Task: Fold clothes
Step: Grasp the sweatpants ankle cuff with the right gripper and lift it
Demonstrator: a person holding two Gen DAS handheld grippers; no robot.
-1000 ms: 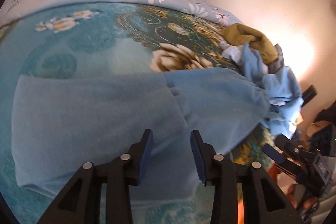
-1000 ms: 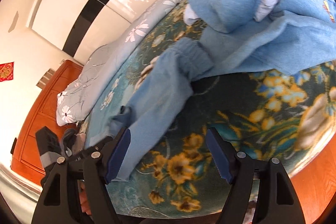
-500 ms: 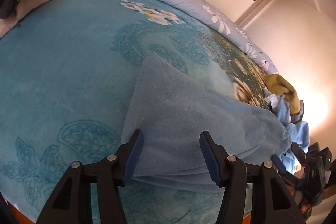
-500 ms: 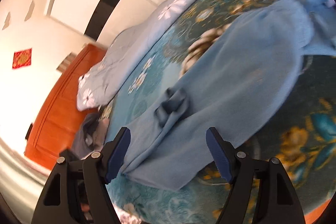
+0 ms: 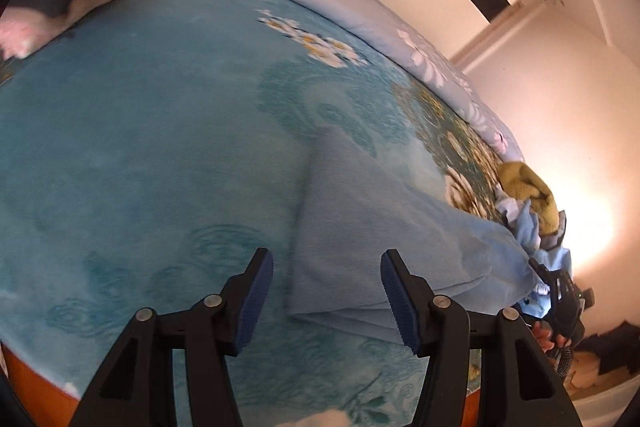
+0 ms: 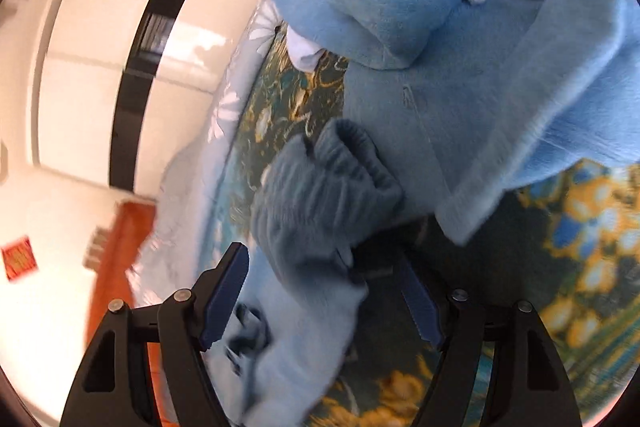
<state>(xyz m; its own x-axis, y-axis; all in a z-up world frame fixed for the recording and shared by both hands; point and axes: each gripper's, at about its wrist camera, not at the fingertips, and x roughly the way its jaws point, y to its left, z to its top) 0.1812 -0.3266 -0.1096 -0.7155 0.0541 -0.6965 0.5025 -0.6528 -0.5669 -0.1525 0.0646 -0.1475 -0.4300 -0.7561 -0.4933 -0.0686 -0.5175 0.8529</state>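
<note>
So the light blue fleece trousers (image 5: 384,235) lie on the teal floral bed (image 5: 140,167), long axis running left gripper (image 5: 326,301) to right gripper (image 6: 320,301), both open, the right nearer the bunched waistband.

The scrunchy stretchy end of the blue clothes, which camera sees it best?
The right wrist view. The gathered elastic cuff sits big and close there, just ahead of the open right tongs, with its folds plain to see. The left wrist view shows only the smooth flat part of the blue garment ahead of the open left tongs.
</note>
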